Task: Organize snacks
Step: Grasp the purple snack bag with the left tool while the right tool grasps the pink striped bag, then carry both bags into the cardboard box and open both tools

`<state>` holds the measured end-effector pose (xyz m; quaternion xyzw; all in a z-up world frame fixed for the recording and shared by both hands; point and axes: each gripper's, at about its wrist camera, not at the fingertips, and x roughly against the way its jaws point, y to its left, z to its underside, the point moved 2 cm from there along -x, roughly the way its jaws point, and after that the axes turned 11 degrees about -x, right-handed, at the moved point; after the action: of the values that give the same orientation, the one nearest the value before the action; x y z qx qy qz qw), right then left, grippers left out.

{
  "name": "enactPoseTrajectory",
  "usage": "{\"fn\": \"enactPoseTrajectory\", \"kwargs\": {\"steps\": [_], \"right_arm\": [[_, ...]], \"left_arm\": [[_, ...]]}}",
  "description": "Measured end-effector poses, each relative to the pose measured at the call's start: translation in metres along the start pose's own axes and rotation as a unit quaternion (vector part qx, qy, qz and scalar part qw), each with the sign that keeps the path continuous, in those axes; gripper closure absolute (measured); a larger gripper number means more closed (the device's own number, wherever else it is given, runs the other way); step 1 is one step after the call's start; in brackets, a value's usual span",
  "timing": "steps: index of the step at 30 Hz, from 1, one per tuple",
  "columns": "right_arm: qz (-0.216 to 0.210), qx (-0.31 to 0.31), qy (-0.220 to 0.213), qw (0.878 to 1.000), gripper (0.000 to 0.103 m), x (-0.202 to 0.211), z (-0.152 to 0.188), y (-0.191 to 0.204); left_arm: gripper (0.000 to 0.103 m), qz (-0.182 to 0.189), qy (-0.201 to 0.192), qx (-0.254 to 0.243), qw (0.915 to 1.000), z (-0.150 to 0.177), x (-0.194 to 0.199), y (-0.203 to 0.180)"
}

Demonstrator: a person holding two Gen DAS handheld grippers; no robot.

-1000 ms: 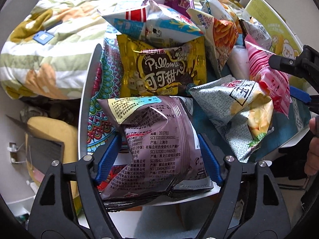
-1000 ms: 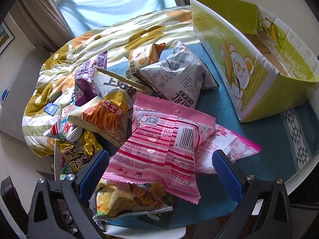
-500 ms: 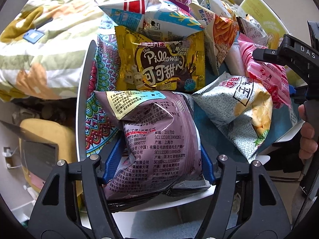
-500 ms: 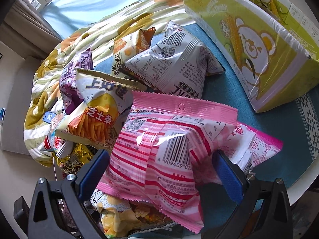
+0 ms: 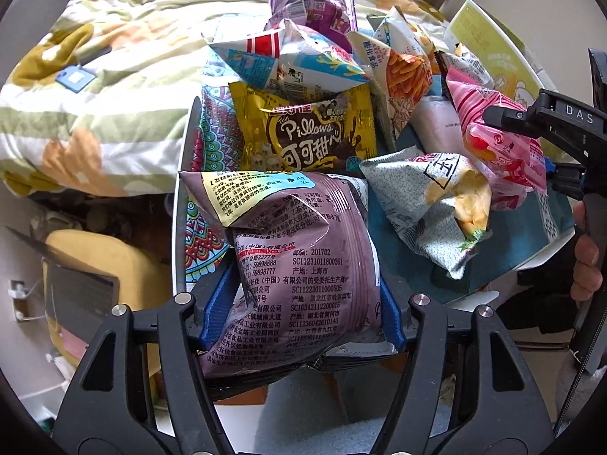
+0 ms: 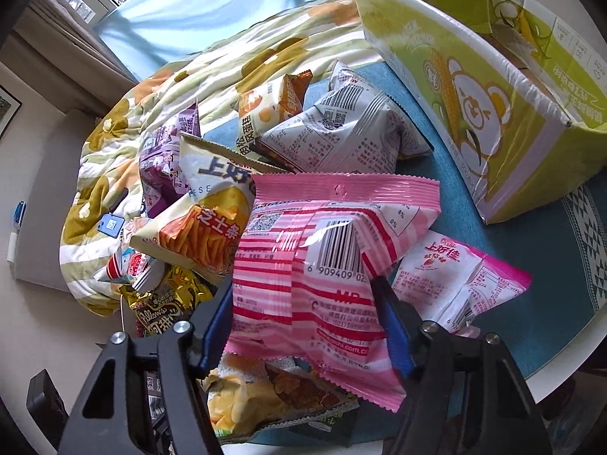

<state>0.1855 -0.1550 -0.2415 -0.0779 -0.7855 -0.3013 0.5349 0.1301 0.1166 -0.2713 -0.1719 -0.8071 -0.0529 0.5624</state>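
A heap of snack bags lies on a round table covered by a blue cloth (image 6: 531, 250). My left gripper (image 5: 303, 303) has its jaws closing on a purple-grey bag (image 5: 303, 242) with printed text, and the blue pads dent both of its sides near the table's front edge. My right gripper (image 6: 303, 322) has its jaws closing on a pink striped bag (image 6: 322, 235) with a barcode, and its pads press into the bag. In the left wrist view that pink striped bag (image 5: 493, 144) sits at the right, in the right gripper (image 5: 546, 174).
An open green cardboard box (image 6: 493, 121) with a bear picture stands at the table's far right. Around the held bags lie a gold Pillows bag (image 5: 303, 136), a grey bag (image 5: 428, 204), an orange sticks bag (image 6: 205, 220), a white bag (image 6: 341, 132) and another pink bag (image 6: 455, 276). A flowered quilt (image 5: 95, 94) lies behind.
The right jaws went from wide open around the pink striped bag to pinching it. The left jaws narrowed on the purple-grey bag, which crumpled and rose slightly.
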Motion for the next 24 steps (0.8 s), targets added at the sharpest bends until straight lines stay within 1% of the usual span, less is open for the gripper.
{"fn": "enactPoseTrajectory", "kwargs": {"steps": [6,10,15,18,21,24], "right_arm": [[-0.012,0.003,-0.012,1.0,0.04,0.025,0.004,-0.005],[-0.019,0.008,-0.028,0.999,0.041,0.046,0.005,-0.005],[-0.031,0.009,-0.058,0.998,0.041,0.08,0.002,-0.002],[-0.04,0.005,-0.086,0.995,0.041,0.104,-0.005,-0.005],[-0.042,0.009,-0.112,0.993,0.041,0.128,-0.02,-0.012],[-0.051,0.013,-0.134,0.99,0.041,0.149,-0.04,-0.023]], "left_arm": [[0.042,-0.004,-0.029,-0.002,0.9996,-0.001,0.031,-0.01],[0.042,-0.008,-0.058,-0.014,0.9982,-0.013,0.056,-0.017],[0.042,-0.008,-0.114,-0.038,0.9927,-0.05,0.088,-0.031],[0.042,-0.013,-0.144,-0.054,0.988,-0.08,0.103,-0.044],[0.042,-0.009,-0.17,-0.057,0.9839,-0.108,0.114,-0.062],[0.042,-0.007,-0.186,-0.061,0.9806,-0.136,0.117,-0.087]]}}
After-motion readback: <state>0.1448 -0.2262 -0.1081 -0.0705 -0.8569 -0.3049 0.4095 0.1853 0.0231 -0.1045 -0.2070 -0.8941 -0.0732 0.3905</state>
